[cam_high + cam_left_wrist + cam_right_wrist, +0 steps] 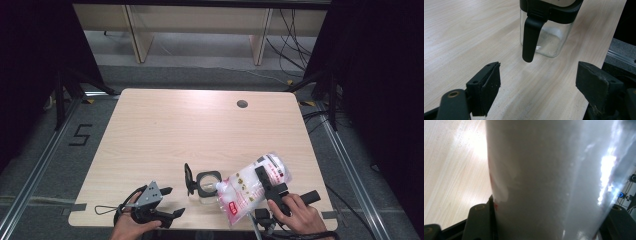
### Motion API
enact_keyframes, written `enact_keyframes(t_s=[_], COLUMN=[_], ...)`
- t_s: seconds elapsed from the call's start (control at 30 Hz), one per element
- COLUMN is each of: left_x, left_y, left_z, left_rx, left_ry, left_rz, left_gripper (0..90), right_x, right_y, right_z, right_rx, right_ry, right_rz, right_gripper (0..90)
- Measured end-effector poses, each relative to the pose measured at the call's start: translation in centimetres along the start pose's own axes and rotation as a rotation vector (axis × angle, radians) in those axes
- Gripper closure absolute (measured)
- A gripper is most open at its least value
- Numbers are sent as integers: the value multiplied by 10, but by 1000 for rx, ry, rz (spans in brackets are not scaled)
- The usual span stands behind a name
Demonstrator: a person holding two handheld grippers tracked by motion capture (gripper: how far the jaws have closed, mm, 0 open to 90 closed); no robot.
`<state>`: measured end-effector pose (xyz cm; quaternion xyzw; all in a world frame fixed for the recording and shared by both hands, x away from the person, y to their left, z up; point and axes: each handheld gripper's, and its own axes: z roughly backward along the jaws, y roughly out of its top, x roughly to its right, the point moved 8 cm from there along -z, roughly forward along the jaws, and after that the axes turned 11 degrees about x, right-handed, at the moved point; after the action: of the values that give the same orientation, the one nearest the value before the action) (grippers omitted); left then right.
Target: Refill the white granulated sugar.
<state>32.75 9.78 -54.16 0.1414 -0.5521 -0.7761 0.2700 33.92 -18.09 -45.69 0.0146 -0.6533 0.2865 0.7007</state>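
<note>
Landmark: your reference is the glass jar [207,186], standing upright near the front edge of the table [165,130].
High view: you see the whole layout here. The jar's black lid [189,179] stands swung open on the jar's left side, so the square black rim faces up.
Bag position: the plastic bag [252,187] lies tilted just to the right of the jar, its lower corner touching or just over the jar's rim; you cannot tell which.
Bag contents: white grains fill the bag, with red print on the outside.
Jar contents: the left gripper view shows a thin layer of white grains at the bottom of the jar [549,37]; the high view cannot resolve this.
Right gripper: your right gripper [270,187] is clamped across the middle of the bag, to the right of the jar.
Right gripper view: the bag [544,182] is wedged between both jaws, with bare table to its left.
Left gripper: your left gripper [170,202] sits left of the jar, well short of it, jaws apart with nothing between them.
Left gripper view: both pads [487,85] stand wide, aimed at the jar and its hanging lid [531,37].
</note>
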Motion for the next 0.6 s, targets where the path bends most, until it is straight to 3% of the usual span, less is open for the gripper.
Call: enact_keyframes(t_s=[0.03, 0.17, 0.27, 0.37, 0.6], left_x=[0, 0, 1, 1, 0], left_y=[0, 0, 0, 0, 0], left_z=[0, 1, 0, 1, 0], left_rx=[3, -5, 1, -5, -1], left_ry=[-8, -7, 0, 2, -7], left_rz=[3, 0, 27, 29, 1], left_gripper=[193, 193, 193, 193, 193], right_x=[2, 3, 4, 5, 6], right_y=[1, 1, 0, 0, 2], right_z=[-1, -1, 0, 0, -1], right_rx=[8, 17, 12, 11, 19], right_ry=[3, -4, 3, -9, -4], right_rz=[29, 30, 36, 11, 33], right_gripper=[393, 394, 394, 395, 396])
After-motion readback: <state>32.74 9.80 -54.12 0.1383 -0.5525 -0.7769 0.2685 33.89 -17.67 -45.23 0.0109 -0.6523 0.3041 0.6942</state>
